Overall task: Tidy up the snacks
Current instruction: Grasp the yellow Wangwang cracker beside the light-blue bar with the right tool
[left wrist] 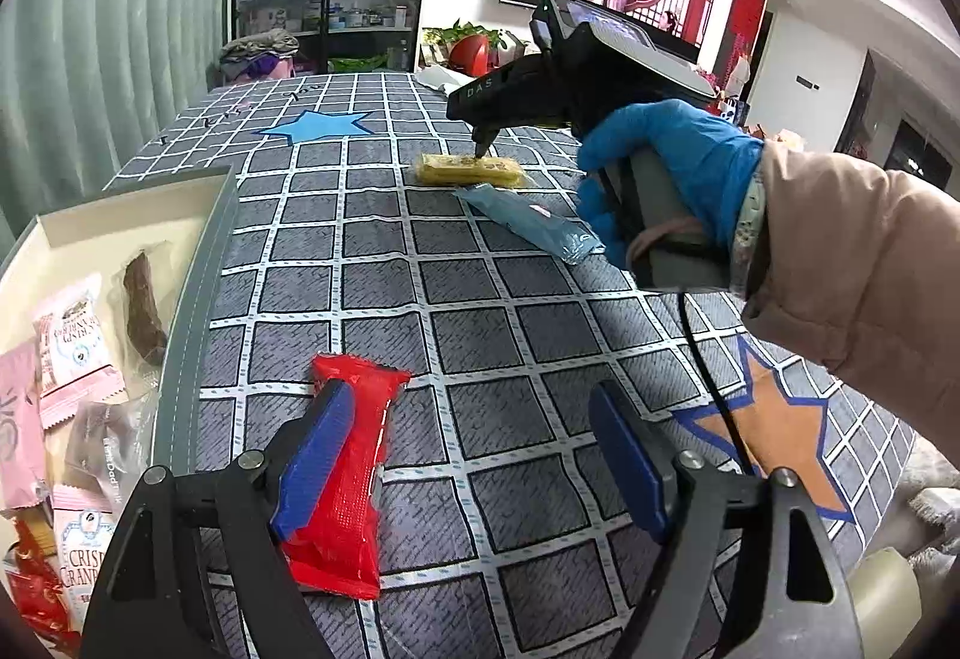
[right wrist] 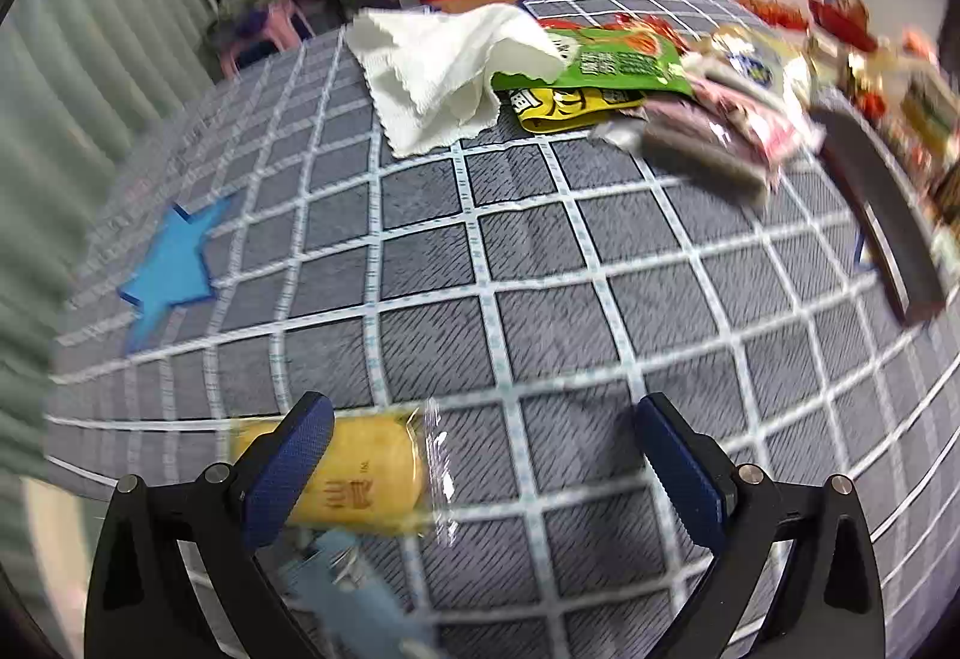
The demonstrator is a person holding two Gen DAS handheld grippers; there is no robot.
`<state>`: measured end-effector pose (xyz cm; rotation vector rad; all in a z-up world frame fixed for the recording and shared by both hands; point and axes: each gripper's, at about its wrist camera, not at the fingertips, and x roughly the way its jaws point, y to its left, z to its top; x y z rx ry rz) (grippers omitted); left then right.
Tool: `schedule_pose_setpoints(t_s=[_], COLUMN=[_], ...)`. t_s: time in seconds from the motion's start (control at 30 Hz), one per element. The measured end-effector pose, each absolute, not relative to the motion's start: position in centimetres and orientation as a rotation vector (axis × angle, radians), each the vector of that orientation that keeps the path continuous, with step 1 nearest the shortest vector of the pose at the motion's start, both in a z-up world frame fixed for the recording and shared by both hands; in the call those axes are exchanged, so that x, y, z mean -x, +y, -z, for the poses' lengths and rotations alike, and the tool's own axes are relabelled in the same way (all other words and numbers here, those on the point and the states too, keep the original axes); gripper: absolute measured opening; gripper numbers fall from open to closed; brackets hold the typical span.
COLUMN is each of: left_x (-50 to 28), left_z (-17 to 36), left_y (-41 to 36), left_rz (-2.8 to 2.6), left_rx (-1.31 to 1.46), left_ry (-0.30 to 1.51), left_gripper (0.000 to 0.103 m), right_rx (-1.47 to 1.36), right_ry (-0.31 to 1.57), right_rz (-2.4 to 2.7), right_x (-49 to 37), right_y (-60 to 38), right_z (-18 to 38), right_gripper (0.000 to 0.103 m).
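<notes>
A red snack packet (left wrist: pixel 345 473) lies on the checked tablecloth under my left gripper's left finger. My left gripper (left wrist: pixel 474 455) is open just above it. A yellow snack bar in clear wrap (left wrist: pixel 471 170) lies further back, with a light blue packet (left wrist: pixel 534 224) beside it. My right gripper (left wrist: pixel 483 143) hangs over the yellow bar. In the right wrist view my right gripper (right wrist: pixel 486 470) is open, and the yellow bar (right wrist: pixel 360 479) lies by its left finger. The blue packet (right wrist: pixel 342 593) shows blurred below.
A white box with a grey rim (left wrist: pixel 198 293) at the left holds several packets. A white paper towel (right wrist: pixel 444 77), green and yellow bags (right wrist: pixel 600 71) and a pile of snacks (right wrist: pixel 750 107) lie at the table's far side, by a dark tray edge (right wrist: pixel 888 233).
</notes>
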<state>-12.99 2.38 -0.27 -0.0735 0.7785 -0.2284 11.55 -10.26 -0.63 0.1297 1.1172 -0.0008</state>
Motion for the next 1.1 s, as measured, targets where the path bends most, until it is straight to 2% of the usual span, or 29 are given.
schedule_pose_setpoints(t_s=[0.23, 0.6, 0.83, 1.1], left_x=[12.8, 12.8, 12.6, 12.7], left_z=[0.2, 0.3, 0.4, 0.6], left_y=[1.9, 1.8, 1.5, 1.1], left_rz=[0.223, 0.217, 0.203, 0.183], left_rx=[0.048, 0.038, 0.011, -0.032], left_ry=[0.786, 0.791, 0.798, 0.808], left_gripper=[0.085, 0.086, 0.087, 0.088], right_rx=[-0.053, 0.03, 0.113, 0.103], right_ry=[1.13, 1.133, 1.001, 0.96], right_rz=[-0.14, -0.255, -0.224, -0.217], right_x=[-7.8, 2.8, 8.4, 8.8], right_y=[-10.9, -14.4, -16.0, -16.2], right_z=[0.7, 0.8, 1.5, 1.6], right_gripper=[0.102, 0.102, 0.102, 0.103])
